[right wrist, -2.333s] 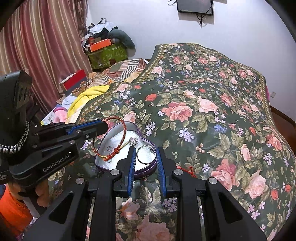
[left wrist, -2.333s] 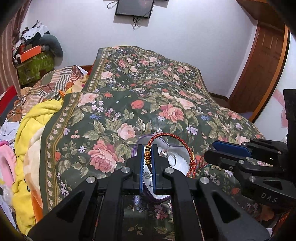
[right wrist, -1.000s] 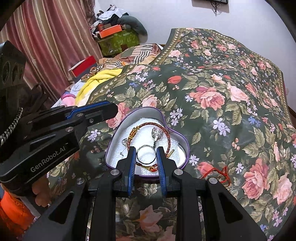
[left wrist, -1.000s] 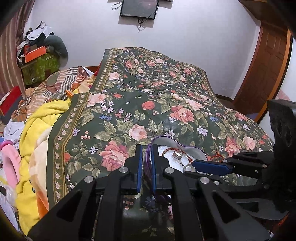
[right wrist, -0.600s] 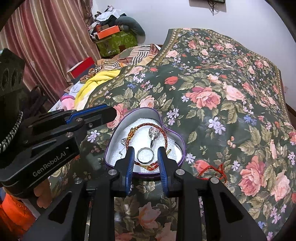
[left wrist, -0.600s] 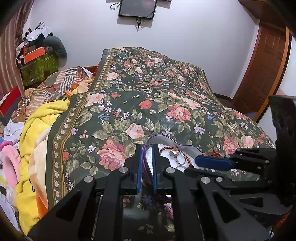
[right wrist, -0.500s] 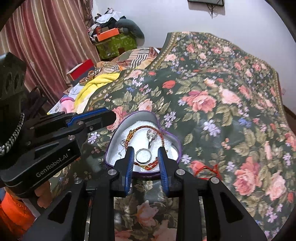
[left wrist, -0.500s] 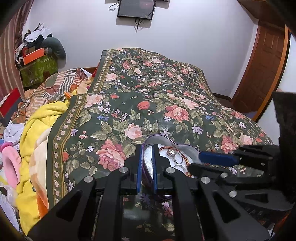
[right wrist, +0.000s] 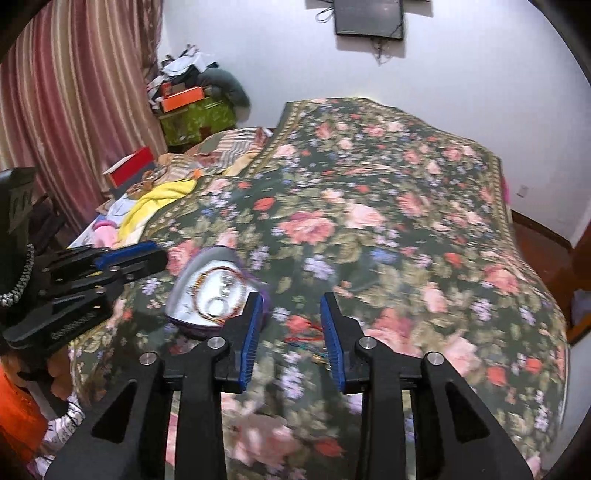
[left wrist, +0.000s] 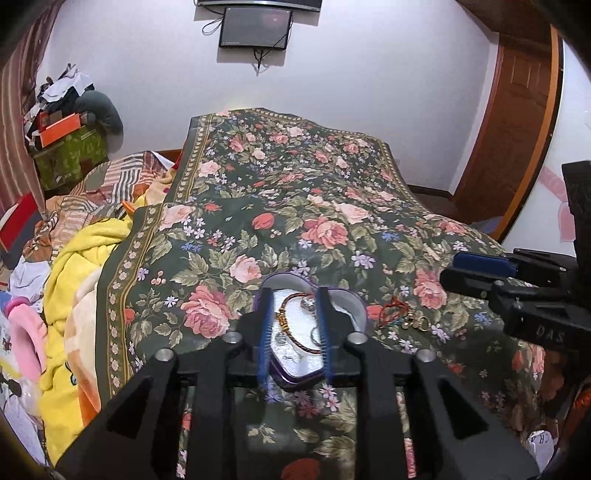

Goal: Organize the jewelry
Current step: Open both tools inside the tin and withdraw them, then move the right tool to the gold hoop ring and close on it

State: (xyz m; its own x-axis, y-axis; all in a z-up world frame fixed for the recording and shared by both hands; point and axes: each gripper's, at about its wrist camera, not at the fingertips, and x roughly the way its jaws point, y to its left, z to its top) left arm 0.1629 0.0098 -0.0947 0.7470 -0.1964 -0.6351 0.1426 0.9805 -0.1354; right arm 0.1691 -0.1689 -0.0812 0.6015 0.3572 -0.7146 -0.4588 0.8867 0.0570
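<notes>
A heart-shaped tin (left wrist: 354, 314) with a purple rim lies on the floral bedspread (left wrist: 295, 206). It holds a red bead bracelet (left wrist: 291, 332) and silver rings. My left gripper (left wrist: 293, 332) hangs just over the tin's near edge. Its jaws are opening, the tin shows between them, and the pads do not press on it. My right gripper (right wrist: 291, 328) is also opening, with nothing held, above a red cord bracelet (right wrist: 306, 328) on the bedspread right of the tin (right wrist: 210, 291). That cord bracelet (left wrist: 397, 314) has a gold charm. The right wrist view is blurred.
A yellow blanket (left wrist: 74, 266) and piled clothes lie along the bed's left side. A green box (right wrist: 195, 118) with an orange box on top stands by the striped curtain (right wrist: 74, 92). A wooden door (left wrist: 517, 122) is at the right, and a dark screen (left wrist: 255, 31) hangs on the wall.
The left gripper, earlier shut on the red bracelet and then on the tin's rim, has spread its jaws and let go. The right gripper has pulled right, off the tin, and widened.
</notes>
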